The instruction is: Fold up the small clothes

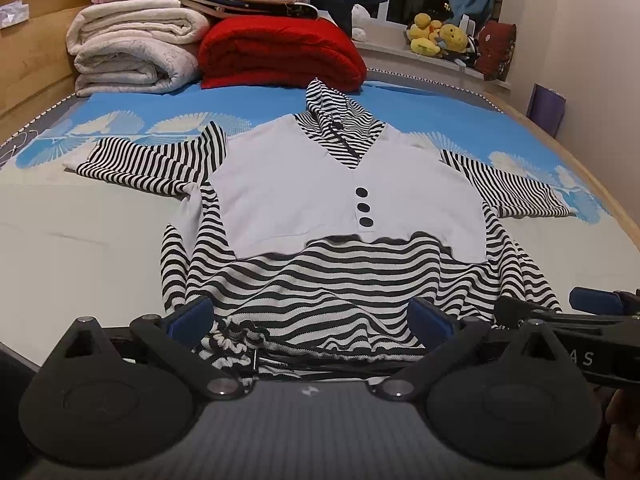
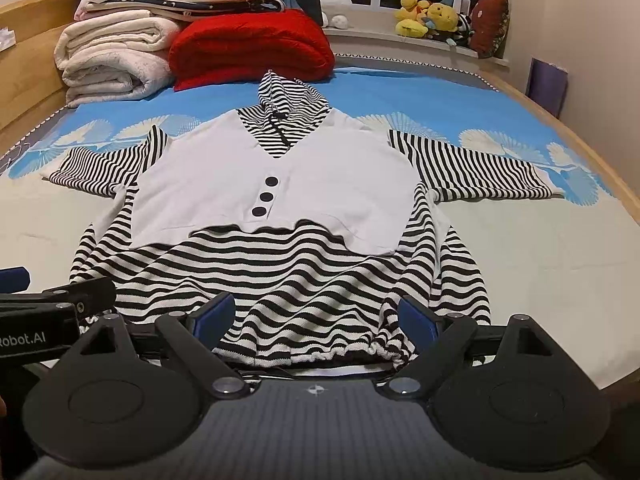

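A small black-and-white striped hooded top (image 1: 320, 280) with a white front panel (image 1: 320, 184) and three black buttons lies flat on the bed, hood away from me, sleeves spread sideways. It also shows in the right wrist view (image 2: 288, 272). My left gripper (image 1: 312, 320) is open, its blue pads either side of the left part of the gathered hem. My right gripper (image 2: 316, 320) is open over the right part of the hem (image 2: 320, 356). Each gripper shows at the edge of the other's view.
The bed sheet (image 1: 80, 240) is white near me and blue farther away. Folded white blankets (image 1: 132, 52) and a red blanket (image 1: 280, 56) are stacked at the far end. Plush toys (image 1: 440, 40) sit on the windowsill. The wooden bed frame (image 1: 616, 208) runs along the right.
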The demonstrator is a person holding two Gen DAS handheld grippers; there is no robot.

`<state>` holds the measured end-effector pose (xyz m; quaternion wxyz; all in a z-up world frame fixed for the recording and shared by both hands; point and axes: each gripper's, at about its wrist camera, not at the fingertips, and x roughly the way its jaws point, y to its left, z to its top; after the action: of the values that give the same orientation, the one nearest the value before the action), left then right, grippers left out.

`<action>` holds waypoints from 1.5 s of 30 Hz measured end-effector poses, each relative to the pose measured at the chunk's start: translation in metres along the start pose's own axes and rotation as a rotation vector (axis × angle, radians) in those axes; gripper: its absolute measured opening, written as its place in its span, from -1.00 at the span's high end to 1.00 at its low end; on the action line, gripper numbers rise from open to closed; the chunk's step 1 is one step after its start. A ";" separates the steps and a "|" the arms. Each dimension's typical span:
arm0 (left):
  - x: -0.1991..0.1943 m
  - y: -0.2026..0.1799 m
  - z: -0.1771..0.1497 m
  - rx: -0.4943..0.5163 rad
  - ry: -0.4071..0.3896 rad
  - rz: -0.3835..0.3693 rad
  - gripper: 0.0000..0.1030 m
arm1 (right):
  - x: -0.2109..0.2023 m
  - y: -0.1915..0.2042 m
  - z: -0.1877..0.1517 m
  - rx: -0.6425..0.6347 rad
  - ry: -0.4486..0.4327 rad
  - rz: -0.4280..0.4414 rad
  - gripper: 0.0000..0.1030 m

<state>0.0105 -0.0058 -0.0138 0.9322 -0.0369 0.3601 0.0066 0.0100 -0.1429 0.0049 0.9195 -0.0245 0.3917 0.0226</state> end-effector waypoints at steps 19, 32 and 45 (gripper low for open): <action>0.004 -0.001 -0.002 0.007 0.014 0.002 -0.99 | -0.001 0.003 0.000 -0.013 -0.008 0.003 -0.72; 0.003 -0.002 -0.001 0.006 0.017 0.001 -0.99 | -0.002 0.005 0.001 -0.022 -0.010 0.005 -0.72; 0.003 -0.002 -0.002 0.005 0.017 0.002 -0.99 | -0.003 0.005 0.001 -0.022 -0.010 0.006 -0.72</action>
<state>0.0121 -0.0081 -0.0170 0.9292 -0.0344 0.3680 0.0063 0.0084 -0.1379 0.0073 0.9211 -0.0332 0.3868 0.0298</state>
